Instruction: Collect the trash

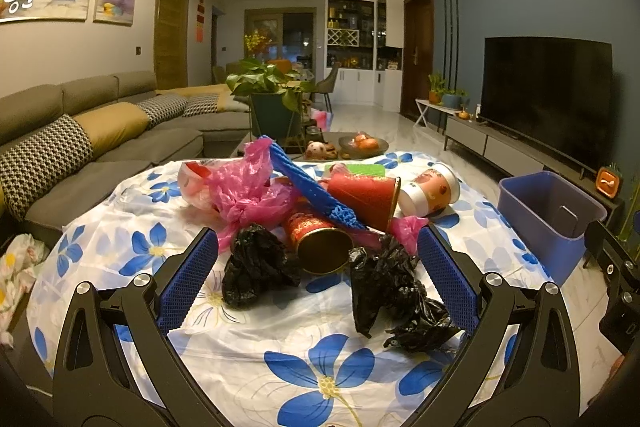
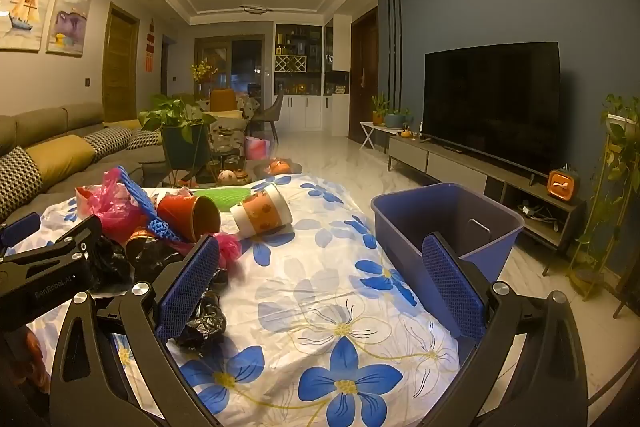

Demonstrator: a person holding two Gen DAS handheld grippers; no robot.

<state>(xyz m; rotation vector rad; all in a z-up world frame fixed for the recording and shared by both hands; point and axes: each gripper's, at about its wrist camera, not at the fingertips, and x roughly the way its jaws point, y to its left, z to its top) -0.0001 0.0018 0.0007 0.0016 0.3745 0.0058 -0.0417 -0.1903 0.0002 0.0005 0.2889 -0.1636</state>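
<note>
Trash lies heaped on a flowered cloth (image 1: 280, 347): two crumpled black bags (image 1: 256, 267) (image 1: 384, 287), a red can (image 1: 320, 243) lying on its side, a pink plastic bag (image 1: 248, 191), a blue foam net (image 1: 312, 191), a red paper cup (image 1: 368, 195) and a printed paper cup (image 1: 432, 191). My left gripper (image 1: 318, 243) stands open, its blue pads flanking the black bags and the can. My right gripper (image 2: 320, 259) is open over bare cloth, with the black bag (image 2: 204, 319) by its left pad. A blue bin (image 2: 444, 223) stands just past the cloth's right edge.
A grey sofa (image 1: 100, 147) runs along the left. Behind the heap stand a potted plant (image 1: 272, 95) and a dish of fruit (image 1: 362, 143). A TV (image 2: 492, 103) on a low console lines the right wall. White cloth (image 1: 16, 267) lies at the left.
</note>
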